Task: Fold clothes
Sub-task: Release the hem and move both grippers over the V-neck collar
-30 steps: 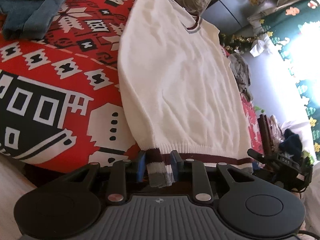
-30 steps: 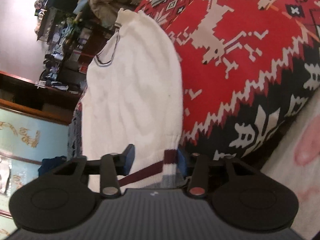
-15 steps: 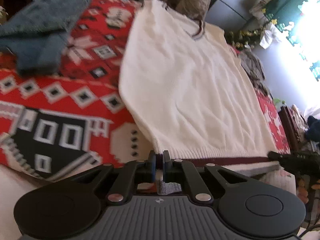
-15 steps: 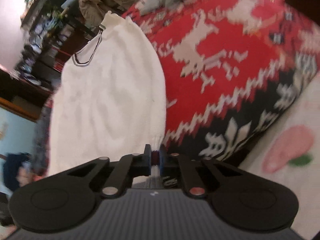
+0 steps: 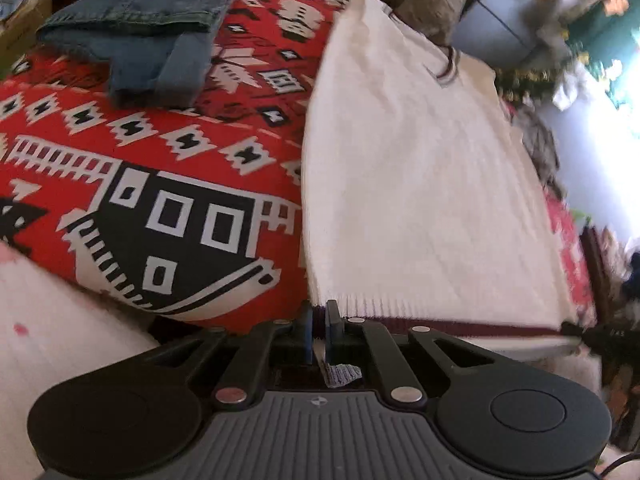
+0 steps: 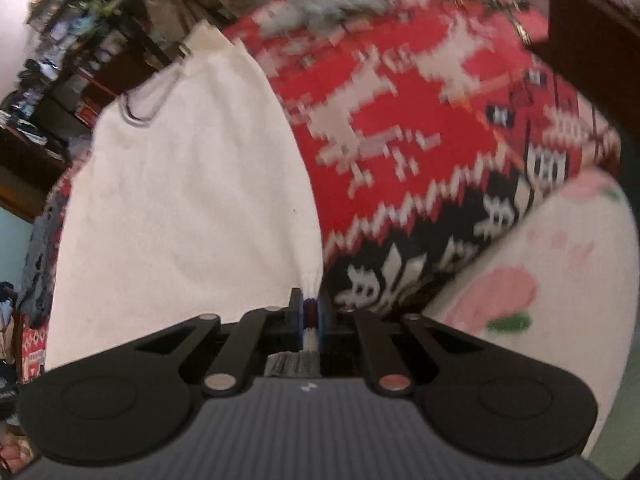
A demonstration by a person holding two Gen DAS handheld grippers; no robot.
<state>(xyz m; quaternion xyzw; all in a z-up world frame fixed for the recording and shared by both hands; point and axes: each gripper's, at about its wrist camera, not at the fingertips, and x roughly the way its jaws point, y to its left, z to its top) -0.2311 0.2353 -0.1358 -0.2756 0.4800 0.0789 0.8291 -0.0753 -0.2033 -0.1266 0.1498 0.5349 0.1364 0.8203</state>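
the red patterned blanket point(image 5: 168, 184) covers the bed under everything, running out wide on both sides of my view. on it lies the white sweater point(image 5: 420, 184), spread flat with its collar at the far end and its ribbed hem with the dark red stripe toward me at the bed's near edge. folded blue jeans point(image 5: 148, 36) sit on the blanket well off to the left of the sweater. my left claw point(image 5: 318, 330) is clenched on the hem's left corner, a scrap of grey band poking out behind the pads. my right claw point(image 6: 309, 322) is clenched on the hem's right corner, striped rib bunched between its pads.
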